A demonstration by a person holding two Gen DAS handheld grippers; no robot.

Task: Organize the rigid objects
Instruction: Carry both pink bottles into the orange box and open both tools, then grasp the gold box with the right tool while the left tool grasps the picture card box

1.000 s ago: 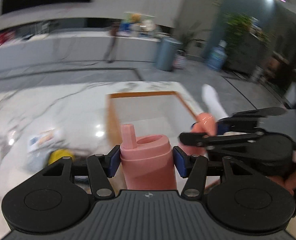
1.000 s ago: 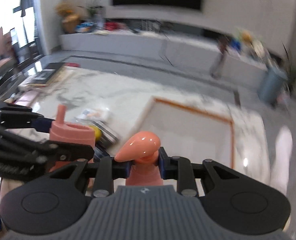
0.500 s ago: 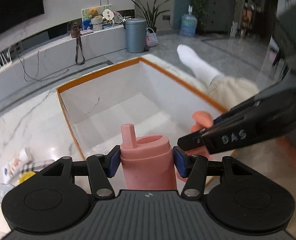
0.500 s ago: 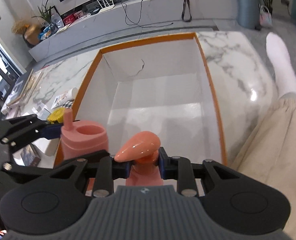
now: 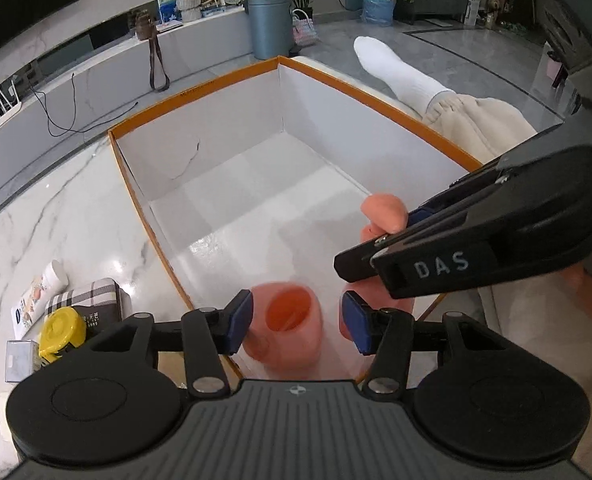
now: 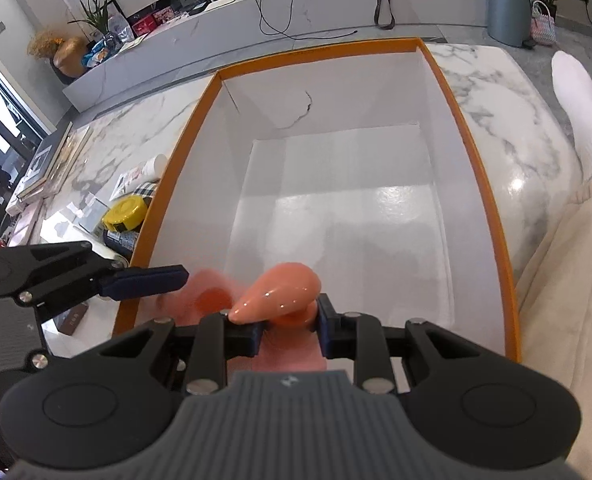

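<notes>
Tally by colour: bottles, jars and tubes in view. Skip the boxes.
Pink: 2 (open-top bottle, pump bottle)
Yellow-lidded: 1 (jar)
White: 1 (tube)
Total: 4

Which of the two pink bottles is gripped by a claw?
The pump-head bottle, clamped in the right claw; the open-topped bottle is loose inside the left claw.

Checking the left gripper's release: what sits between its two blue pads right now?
In the left wrist view, the blurred pink bottle sits between the left gripper pads, gaps showing both sides, over the orange-rimmed box.
</notes>
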